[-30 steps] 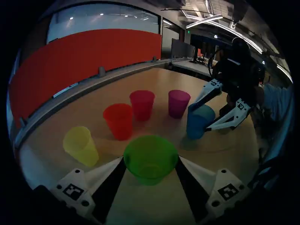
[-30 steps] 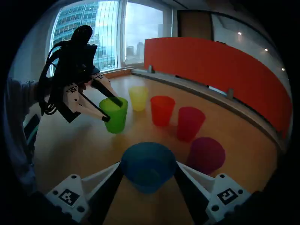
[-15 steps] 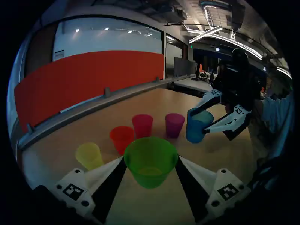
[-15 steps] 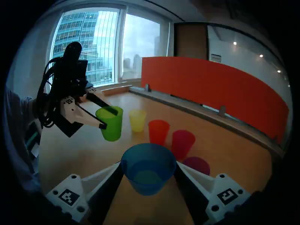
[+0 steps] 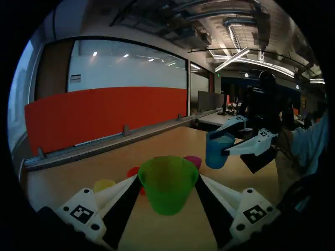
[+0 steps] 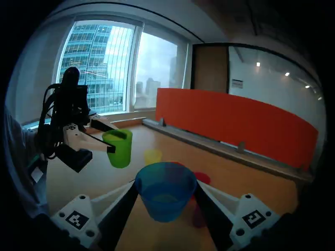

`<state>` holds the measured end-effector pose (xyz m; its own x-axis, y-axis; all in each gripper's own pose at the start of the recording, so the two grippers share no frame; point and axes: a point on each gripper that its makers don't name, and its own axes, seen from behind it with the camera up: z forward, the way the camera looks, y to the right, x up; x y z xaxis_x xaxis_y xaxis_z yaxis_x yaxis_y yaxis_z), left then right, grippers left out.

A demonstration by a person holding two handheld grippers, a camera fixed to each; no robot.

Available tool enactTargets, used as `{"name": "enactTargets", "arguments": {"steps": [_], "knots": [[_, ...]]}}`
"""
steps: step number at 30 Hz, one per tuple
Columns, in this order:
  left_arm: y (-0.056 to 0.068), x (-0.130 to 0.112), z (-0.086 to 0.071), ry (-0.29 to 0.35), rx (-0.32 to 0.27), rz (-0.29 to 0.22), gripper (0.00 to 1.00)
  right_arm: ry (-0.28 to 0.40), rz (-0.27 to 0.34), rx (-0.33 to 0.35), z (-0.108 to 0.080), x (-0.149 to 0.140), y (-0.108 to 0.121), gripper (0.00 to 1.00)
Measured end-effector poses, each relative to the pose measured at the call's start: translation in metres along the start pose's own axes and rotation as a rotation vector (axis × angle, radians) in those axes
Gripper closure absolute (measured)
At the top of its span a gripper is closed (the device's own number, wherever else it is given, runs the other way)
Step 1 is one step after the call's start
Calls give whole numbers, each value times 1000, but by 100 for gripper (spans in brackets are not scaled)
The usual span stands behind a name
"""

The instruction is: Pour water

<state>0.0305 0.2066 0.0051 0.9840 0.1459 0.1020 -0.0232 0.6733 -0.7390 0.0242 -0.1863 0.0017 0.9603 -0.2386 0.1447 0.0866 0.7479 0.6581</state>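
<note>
My left gripper (image 5: pixel 167 184) is shut on a green cup (image 5: pixel 168 184), held upright well above the wooden table (image 5: pixel 92 167); the right gripper view has this green cup (image 6: pixel 118 147) at the left, between the left gripper (image 6: pixel 109 142) fingers. My right gripper (image 6: pixel 166 196) is shut on a blue cup (image 6: pixel 166 196) with water in its bottom, also lifted; the left gripper view has that blue cup (image 5: pixel 216 149) at the right. Both cups hang level, apart from each other.
On the table below stand a yellow cup (image 5: pixel 103 185), a red cup (image 5: pixel 134 172), a pink cup (image 6: pixel 202 178) and a purple cup (image 5: pixel 193 160), partly hidden behind the held cups. An orange wall panel (image 5: pixel 104 111) runs behind the table. A person's sleeve (image 5: pixel 307 142) is at the right.
Both grippers have risen with their cups, so the table and the row of cups have dropped low in both views. Each grip is unchanged.
</note>
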Motion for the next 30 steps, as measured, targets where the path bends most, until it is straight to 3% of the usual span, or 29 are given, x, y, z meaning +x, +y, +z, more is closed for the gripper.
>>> {"name": "enactTargets", "arguments": {"steps": [12, 21, 30], "knots": [[18, 26, -18, 98, 7, -7, 12, 96, -5, -21, -9, 42, 0, 8], [25, 35, -25, 122, 3, 4, 12, 131, -16, -21, -10, 60, -2, 8], [31, 40, -30, 142, -7, 10, 12, 158, -68, -17, -15, 80, -4, 8]]}}
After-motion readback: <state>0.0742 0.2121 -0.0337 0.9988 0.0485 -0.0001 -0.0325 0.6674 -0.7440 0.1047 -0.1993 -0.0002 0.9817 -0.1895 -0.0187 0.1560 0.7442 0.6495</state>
